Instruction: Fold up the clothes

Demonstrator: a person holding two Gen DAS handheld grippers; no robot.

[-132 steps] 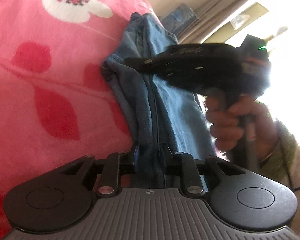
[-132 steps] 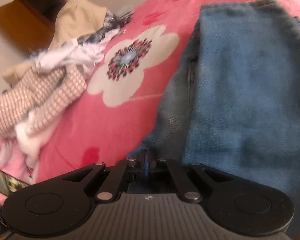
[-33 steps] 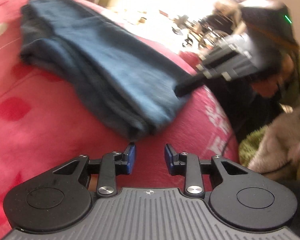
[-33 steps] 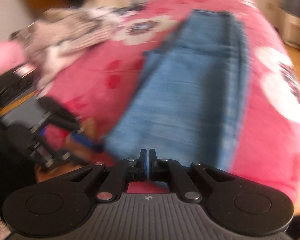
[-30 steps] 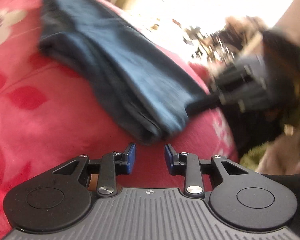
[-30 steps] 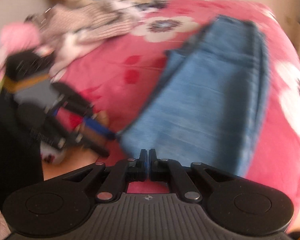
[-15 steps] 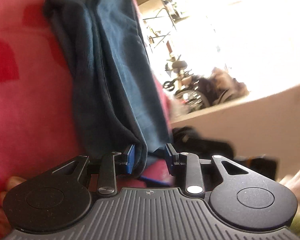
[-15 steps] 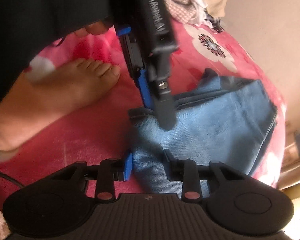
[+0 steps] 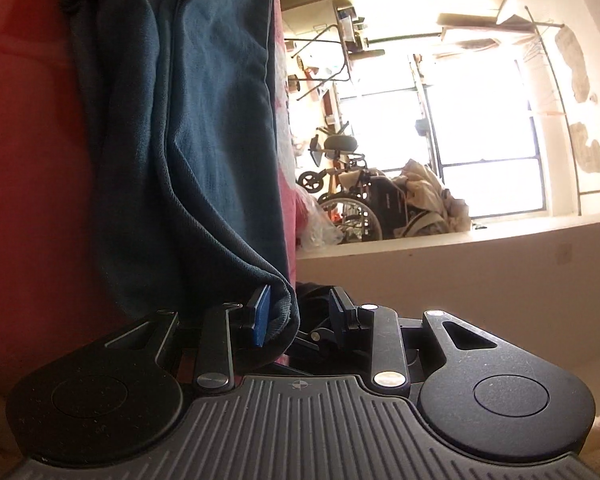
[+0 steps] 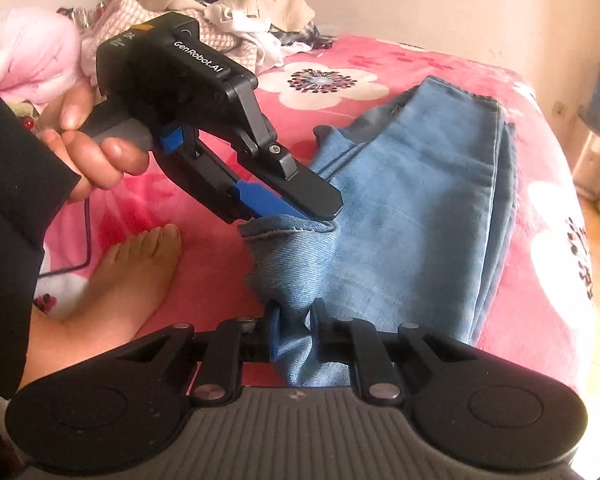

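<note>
Your jeans [image 10: 412,216] lie folded lengthwise on the pink flowered blanket [image 10: 540,308] of the bed, running from 6 o'clock up toward 1 o'clock in the right wrist view. Your right claw [image 10: 294,334] sits at the near hem, the denim bunched between its two fingers; its jaws are closing, and the pads already touch the cloth on both sides. Your left claw [image 10: 300,206], gripped in your left hand [image 10: 88,152] at 9 o'clock, has come in from the left at the other corner of that hem. In the left wrist view the left claw [image 9: 298,314] stands parted: the hem fold rests against one blue pad [image 9: 260,316], the other pad stands clear of it, so nothing is clamped there. A bare foot [image 10: 128,276] rests on the blanket at 8 o'clock, near the hem. A heap of loose clothes [image 10: 236,28] sits at the far edge of the bed, at 11 o'clock, well apart from the jeans.
</note>
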